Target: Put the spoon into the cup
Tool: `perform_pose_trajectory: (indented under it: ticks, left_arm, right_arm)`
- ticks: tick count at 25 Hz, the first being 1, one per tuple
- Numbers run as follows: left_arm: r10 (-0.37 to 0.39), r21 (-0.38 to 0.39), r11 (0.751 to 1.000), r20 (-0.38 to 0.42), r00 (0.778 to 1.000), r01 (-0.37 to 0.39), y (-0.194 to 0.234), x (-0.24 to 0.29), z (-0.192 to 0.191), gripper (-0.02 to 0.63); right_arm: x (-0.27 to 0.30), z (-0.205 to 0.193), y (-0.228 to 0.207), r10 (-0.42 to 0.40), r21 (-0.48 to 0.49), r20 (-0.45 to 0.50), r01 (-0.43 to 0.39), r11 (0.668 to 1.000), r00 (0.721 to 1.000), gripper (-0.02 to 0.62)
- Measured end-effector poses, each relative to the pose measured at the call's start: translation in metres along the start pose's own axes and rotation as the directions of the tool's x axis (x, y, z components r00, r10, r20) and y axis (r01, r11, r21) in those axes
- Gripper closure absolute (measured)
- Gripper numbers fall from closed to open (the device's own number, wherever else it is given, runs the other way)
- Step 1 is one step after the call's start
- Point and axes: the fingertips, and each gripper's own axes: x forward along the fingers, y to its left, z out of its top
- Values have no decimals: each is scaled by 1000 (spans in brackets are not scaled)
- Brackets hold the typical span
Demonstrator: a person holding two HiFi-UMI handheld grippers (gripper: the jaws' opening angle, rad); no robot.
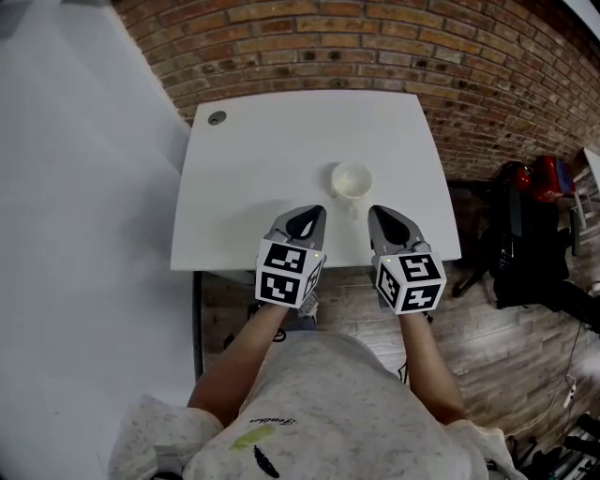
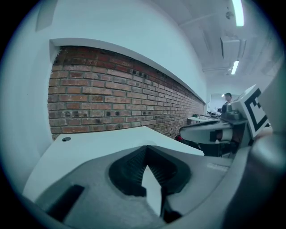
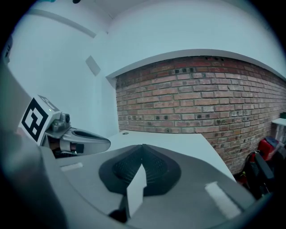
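**Head view:** white cup [image 1: 352, 179] stands upright on the white table [image 1: 244, 178], mouth up, long axis vertical. A short stub that looks like its handle points at the near edge, toward the person. The cup sits right of table centre, closer to the near edge than to the brick wall [image 1: 375, 47].
- Left gripper [image 1: 307, 217] is near-left of the cup and right gripper [image 1: 386, 217] near-right. Both are apart from it, noses toward the brick wall.
- Round grommet [image 1: 217, 117] sits far-left of the cup, by the table corner.
- White wall [image 1: 84, 187] is left of the cup, past the table edge. Wooden floor [image 1: 506, 347] is right of it, with black and red gear [image 1: 534, 216] on it.

**Left gripper view:** cup not in frame. The fingers are pressed together at the tips, with a small triangular gap behind them showing table. Nothing is pinched. Ahead are bare tabletop, the grommet and then brick. The right gripper lies alongside. Ceiling strip lights [image 2: 238, 11] are overhead, and a person [image 2: 228, 96] stands far back.

**Right gripper view:** cup not in frame. Tips are pressed together with the same triangular gap, and nothing is between them. The left gripper is alongside, with tabletop and brick ahead. A red item [image 3: 268, 147] sits low by the wall.
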Motion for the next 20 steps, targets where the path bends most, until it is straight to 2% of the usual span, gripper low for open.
perform_pose_trajectory:
  ticks: [20]
  left_arm:
    - [18,-3,1000,18,1000,-18,-9,-9,4,609]
  right_arm:
    - [-14,-1,-3,3,4,10,-3,1000,1000,584]
